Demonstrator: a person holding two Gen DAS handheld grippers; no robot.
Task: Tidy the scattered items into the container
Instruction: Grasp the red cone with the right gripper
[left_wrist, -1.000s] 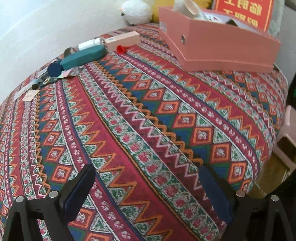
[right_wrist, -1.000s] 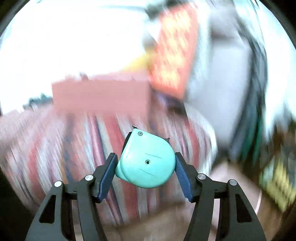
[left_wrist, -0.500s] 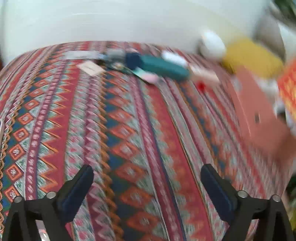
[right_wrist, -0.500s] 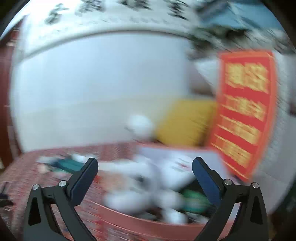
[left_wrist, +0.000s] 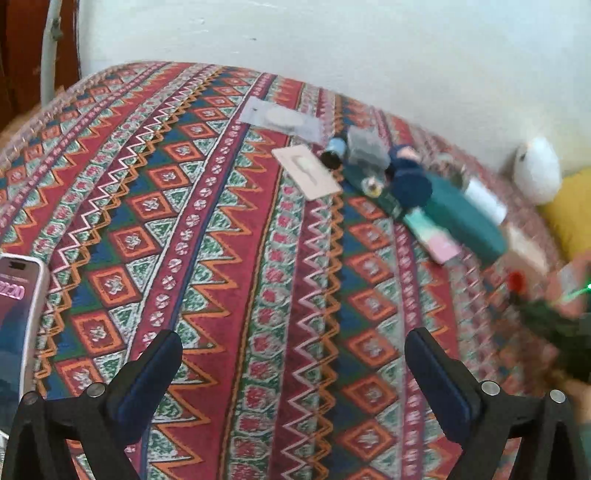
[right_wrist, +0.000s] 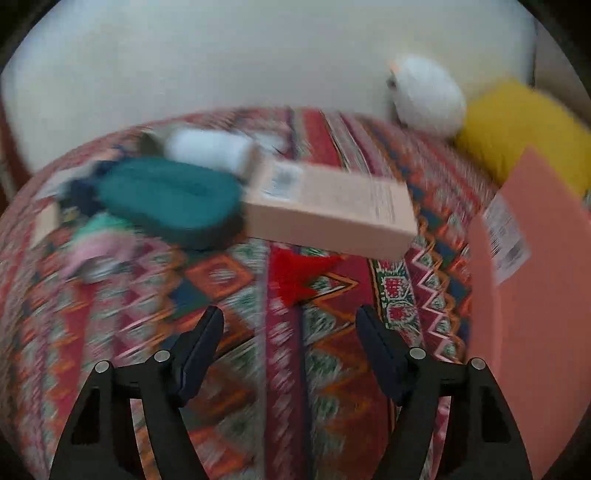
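Scattered items lie along the far side of the patterned cloth: a teal pouch, a beige carton, a white roll, a red tassel piece, a card and a clear packet. The pink container stands at the right edge of the right wrist view. My left gripper is open over bare cloth, well short of the items. My right gripper is open and empty, just in front of the red tassel piece.
A phone lies at the left edge of the cloth. A white plush toy and a yellow cushion sit against the white wall behind the items. The right wrist view is motion-blurred.
The right gripper let go of the teal tape measure, opened, and swung down left toward the scattered items. The left gripper panned left, away from the pink container.
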